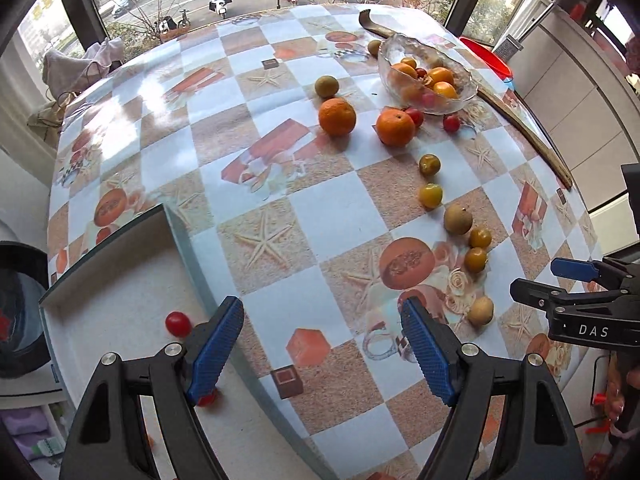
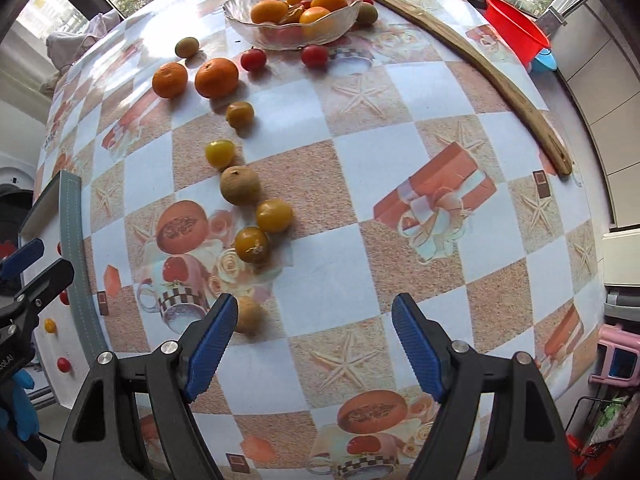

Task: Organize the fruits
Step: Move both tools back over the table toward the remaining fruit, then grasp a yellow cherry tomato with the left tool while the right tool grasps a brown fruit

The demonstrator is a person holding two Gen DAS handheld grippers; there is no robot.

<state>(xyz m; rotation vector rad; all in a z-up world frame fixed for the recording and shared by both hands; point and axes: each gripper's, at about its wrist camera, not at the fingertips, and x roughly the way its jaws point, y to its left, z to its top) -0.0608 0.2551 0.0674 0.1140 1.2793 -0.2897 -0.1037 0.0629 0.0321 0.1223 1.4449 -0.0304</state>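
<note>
Fruit lies scattered on the checked tablecloth: two oranges (image 1: 337, 116) (image 2: 216, 77), red cherry tomatoes (image 2: 253, 59), yellow tomatoes (image 2: 274, 215) and brown longans (image 2: 240, 185). A glass bowl (image 1: 400, 80) (image 2: 248, 20) at the far side holds more fruit. A white tray (image 1: 120, 300) (image 2: 48, 208) at the left edge holds red tomatoes (image 1: 178, 323). My left gripper (image 1: 322, 356) is open and empty over the tray's right edge. My right gripper (image 2: 312, 344) is open and empty, with a longan (image 2: 249, 315) just beside its left finger.
A long curved wooden stick (image 2: 472, 60) lies along the table's right side. A red basin (image 2: 516, 28) sits beyond it. The right gripper shows in the left wrist view (image 1: 576, 284). A pink stool (image 2: 620, 356) stands at lower right.
</note>
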